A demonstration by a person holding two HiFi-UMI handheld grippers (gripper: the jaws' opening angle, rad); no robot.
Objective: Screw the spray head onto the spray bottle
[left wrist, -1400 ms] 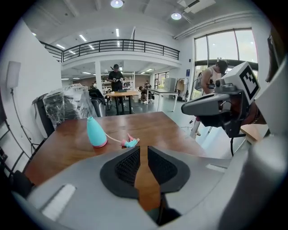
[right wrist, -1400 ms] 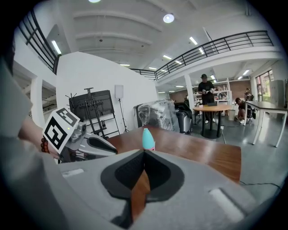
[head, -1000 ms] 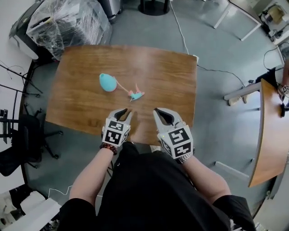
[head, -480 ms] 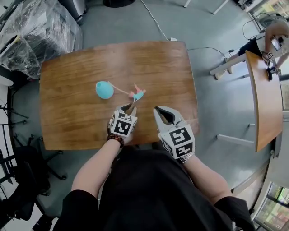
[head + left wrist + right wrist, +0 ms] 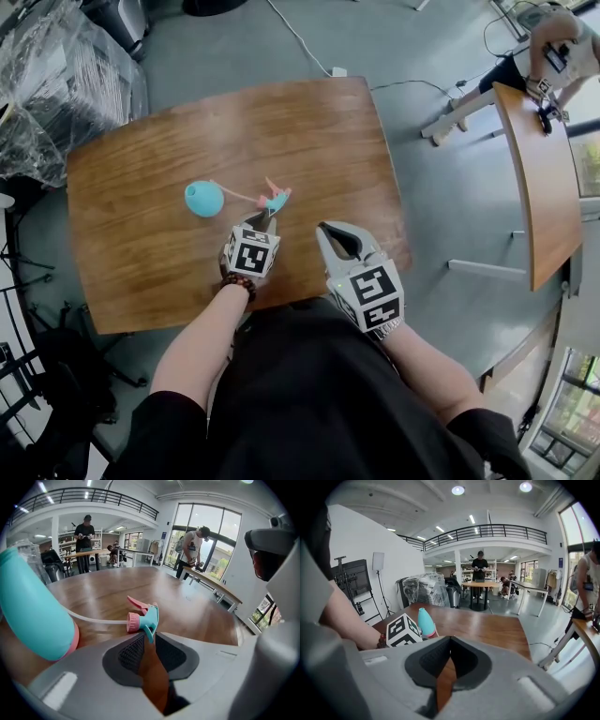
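Left gripper point(image 5: 262, 217): jaws a narrow slit apart, nothing clamped, tips right at the teal body of the spray head point(image 5: 275, 199); contact cannot be told. Right gripper point(image 5: 323, 229): jaws closed, empty, over the near edge of the table point(image 5: 309, 131). The spray head lies mid-table, its tube point(image 5: 93, 619) running left to the bottle point(image 5: 203, 198).

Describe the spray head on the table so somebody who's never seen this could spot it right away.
On the brown wooden table, look just beyond the left gripper, beside the teal bottle. The spray head is the small teal piece with a pink collar and trigger, trailing a thin pale tube toward the bottle.
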